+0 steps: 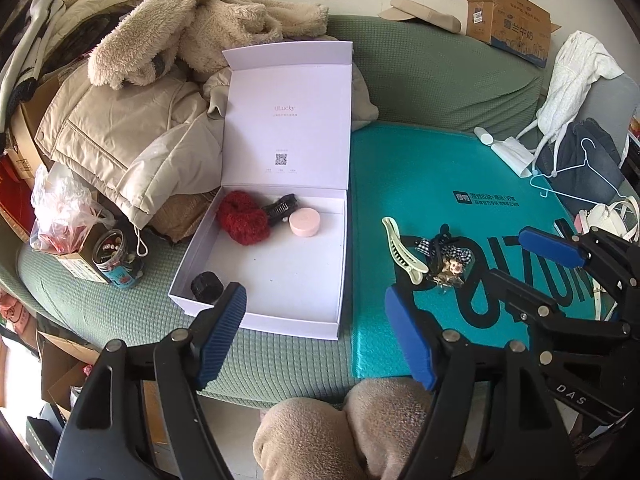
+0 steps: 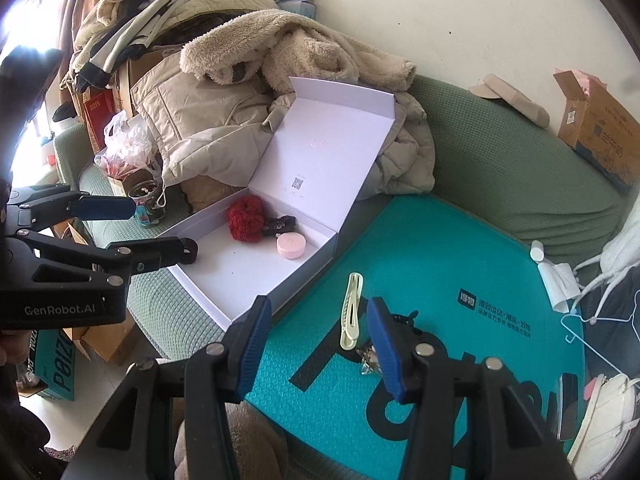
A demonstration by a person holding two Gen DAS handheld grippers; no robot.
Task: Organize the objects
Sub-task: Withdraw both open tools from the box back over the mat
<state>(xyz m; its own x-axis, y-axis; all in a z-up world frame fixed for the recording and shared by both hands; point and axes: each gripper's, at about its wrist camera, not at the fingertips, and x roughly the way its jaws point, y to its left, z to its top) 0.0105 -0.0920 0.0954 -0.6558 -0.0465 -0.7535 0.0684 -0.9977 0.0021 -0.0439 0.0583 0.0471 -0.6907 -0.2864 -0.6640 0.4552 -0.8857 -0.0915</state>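
Note:
An open white box (image 1: pixel 280 280) (image 2: pixel 240 268) lies on the green sofa with its lid standing up. Inside it are a red scrunchie (image 1: pixel 243 218) (image 2: pixel 246 219), a black hair clip (image 1: pixel 282 205), a pink round case (image 1: pixel 305 222) (image 2: pixel 291 245) and a small black object (image 1: pixel 207 286) in the near left corner. On the teal mat (image 1: pixel 440 176) (image 2: pixel 420 248) lie a cream hair clip (image 1: pixel 402 254) (image 2: pixel 351 312), a checkered bow (image 1: pixel 444 250) and a shiny trinket (image 1: pixel 448 272). My left gripper (image 1: pixel 316 336) (image 2: pixel 136 232) hangs open over the box's near edge. My right gripper (image 2: pixel 320 344) (image 1: pixel 536 268) stands open just short of the cream clip, holding nothing.
Coats and a fleece (image 1: pixel 132 132) are piled behind and left of the box. A jar of small items (image 1: pixel 112 256) stands on a carton at the left. A cardboard box (image 1: pixel 512 24), a hanger (image 1: pixel 576 168) and a white bag (image 2: pixel 600 412) crowd the right side. Fleece-covered knees (image 1: pixel 340 432) are below.

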